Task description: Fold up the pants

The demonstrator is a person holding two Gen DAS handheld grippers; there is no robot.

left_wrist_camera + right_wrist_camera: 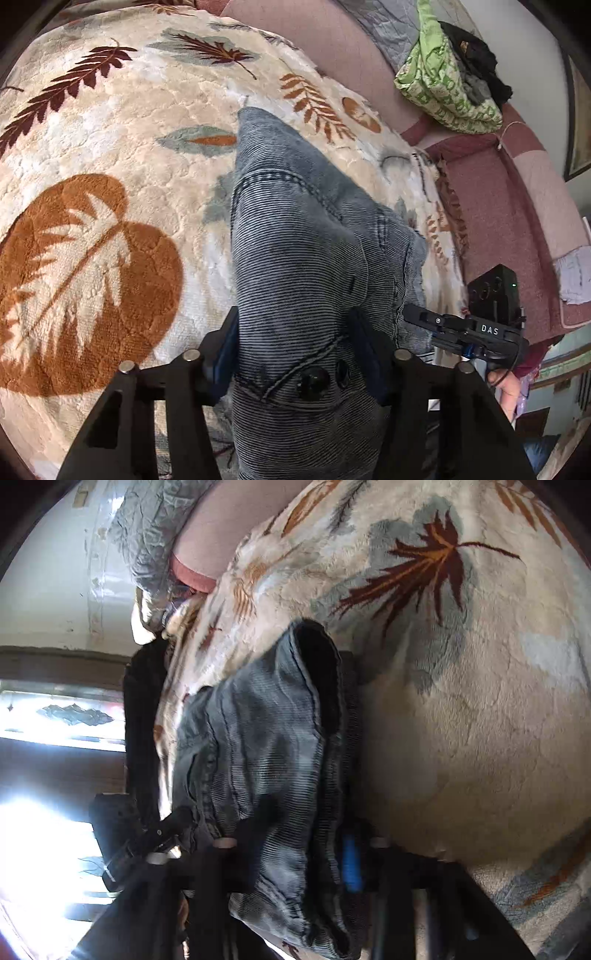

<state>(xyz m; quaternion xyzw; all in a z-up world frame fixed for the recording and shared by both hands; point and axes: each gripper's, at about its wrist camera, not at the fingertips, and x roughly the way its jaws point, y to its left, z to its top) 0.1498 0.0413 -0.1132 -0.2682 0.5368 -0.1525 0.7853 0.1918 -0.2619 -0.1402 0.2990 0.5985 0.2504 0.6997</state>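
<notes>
The grey pants [295, 258] are being held above a leaf-patterned blanket [92, 166], with both grippers clamped on the cloth. In the left wrist view the left gripper [299, 354] is seen gripping the waistband by its dark button, the fingertips being largely buried in fabric. The right gripper [465, 328] is being shown there from the side, its tips hidden behind a fold. In the right wrist view, which is blurred, the right gripper [291, 849] is seen pinching bunched cloth. A green bag [447, 85] is being shown only by the left camera.
</notes>
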